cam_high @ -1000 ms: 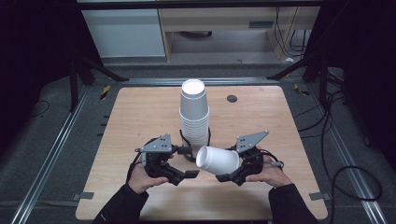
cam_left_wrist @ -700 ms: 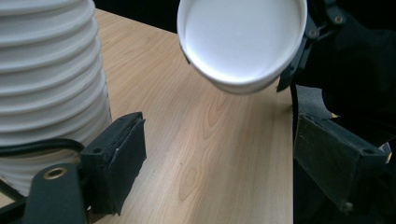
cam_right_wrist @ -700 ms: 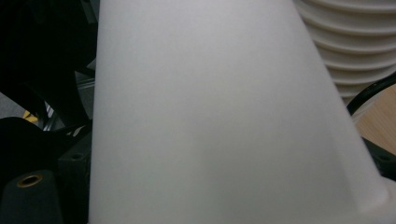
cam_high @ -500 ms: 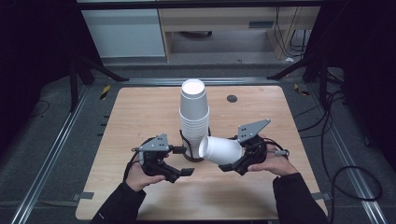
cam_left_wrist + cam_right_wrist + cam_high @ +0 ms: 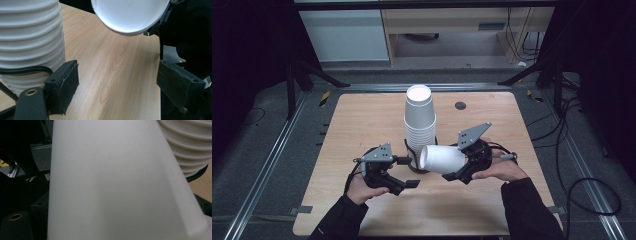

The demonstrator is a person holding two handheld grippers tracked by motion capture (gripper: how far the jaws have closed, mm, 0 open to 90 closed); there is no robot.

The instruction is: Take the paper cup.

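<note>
The wooden table [image 5: 362, 125] lies under me, and the tall stack of white paper cups [image 5: 420, 120] stands upside down at its centre. My right gripper [image 5: 464, 162], at four o'clock from the stack, is clamped on one single cup [image 5: 443, 159] held sideways just beside the stack's base. My left gripper [image 5: 404, 172], at seven o'clock, has its jaws wide apart with nothing between them. The risk, I judge: the thin cup wall could crush under my squeeze, or swinging it could clip the stack and topple it.
</note>
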